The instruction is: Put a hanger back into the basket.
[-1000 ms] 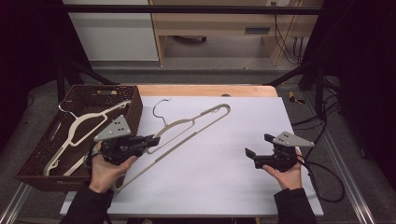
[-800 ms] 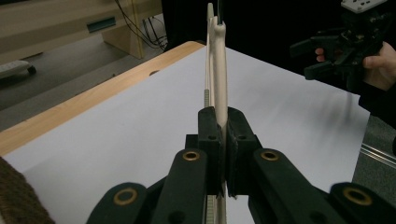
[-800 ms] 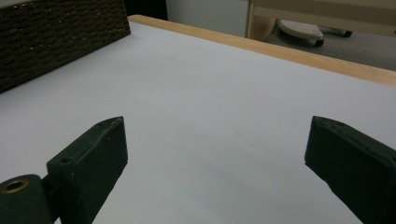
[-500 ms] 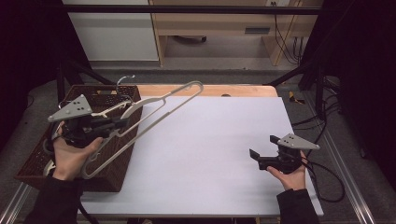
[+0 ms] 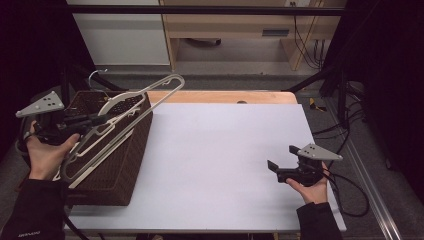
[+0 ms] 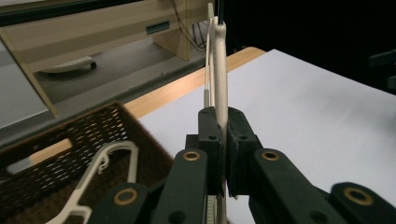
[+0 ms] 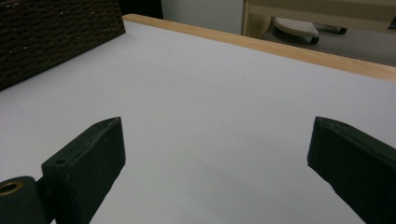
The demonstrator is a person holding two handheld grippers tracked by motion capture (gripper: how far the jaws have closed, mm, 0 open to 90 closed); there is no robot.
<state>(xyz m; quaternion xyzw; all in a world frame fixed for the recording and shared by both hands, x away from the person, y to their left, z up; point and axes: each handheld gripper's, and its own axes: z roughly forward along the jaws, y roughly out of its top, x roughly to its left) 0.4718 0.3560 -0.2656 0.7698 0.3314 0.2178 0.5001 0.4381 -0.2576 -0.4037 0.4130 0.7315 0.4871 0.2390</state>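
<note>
A cream plastic hanger (image 5: 150,92) with a metal hook hangs tilted over the brown wicker basket (image 5: 117,170) at the table's left edge. My left gripper (image 5: 97,120) is shut on one of its arms. In the left gripper view the jaws (image 6: 223,122) pinch the thin hanger (image 6: 219,60), which rises straight up between them. A second white hanger (image 6: 109,156) lies inside the basket (image 6: 56,168). My right gripper (image 5: 274,170) rests low at the table's front right, open, with nothing between its fingers (image 7: 88,158).
The white tabletop (image 5: 220,145) stretches between the basket and the right hand, with a wooden strip (image 5: 225,96) along its far edge. Beyond it stand a wooden bench and a white cabinet. Cables trail off the right side.
My left gripper has carried the hanger off the tabletop, leftward and upward, until it is over the basket. The right gripper has stayed put.
</note>
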